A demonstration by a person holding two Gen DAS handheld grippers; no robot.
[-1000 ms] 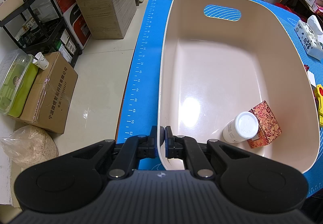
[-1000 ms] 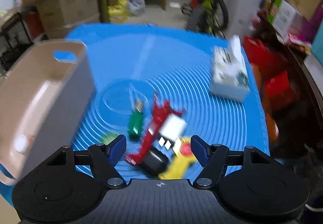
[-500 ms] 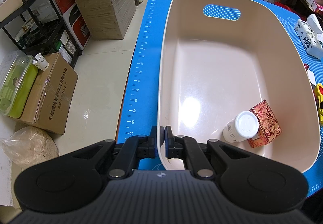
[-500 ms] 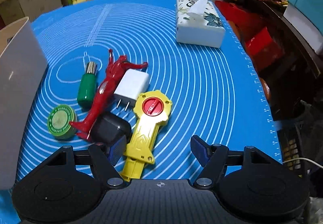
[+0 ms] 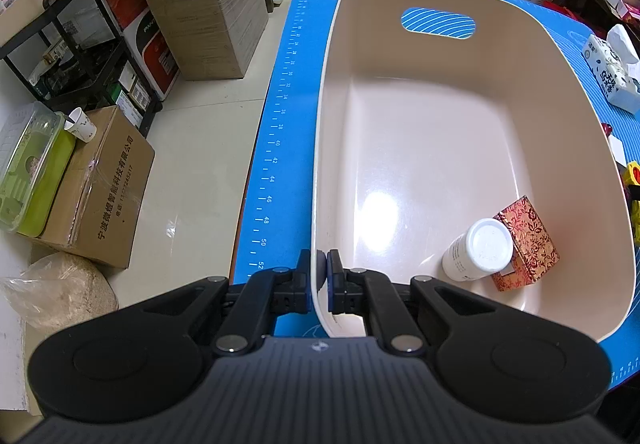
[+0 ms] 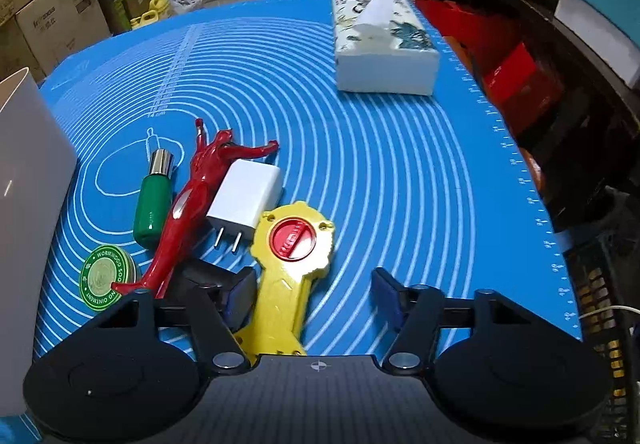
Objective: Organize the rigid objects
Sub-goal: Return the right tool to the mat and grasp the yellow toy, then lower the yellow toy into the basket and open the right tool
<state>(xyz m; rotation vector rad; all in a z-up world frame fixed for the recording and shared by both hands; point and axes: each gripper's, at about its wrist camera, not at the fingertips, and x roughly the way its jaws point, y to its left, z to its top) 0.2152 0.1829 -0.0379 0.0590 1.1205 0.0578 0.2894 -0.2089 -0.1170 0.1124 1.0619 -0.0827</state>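
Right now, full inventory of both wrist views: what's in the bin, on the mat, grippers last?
bin: 1, cream, on blue mat
white bottle: 1, in bin, near corner
patterned box: 1, red, in bin, against bottle
green bottle: 1, lying on mat
red figure: 1, on mat
charger: 1, white, on mat
yellow toy: 1, red dial, on mat
ointment tin: 1, green, on mat
tissue box: 1, far side
left gripper: shut on bin rim
right gripper: open, jaws just closing around the yellow toy's handle
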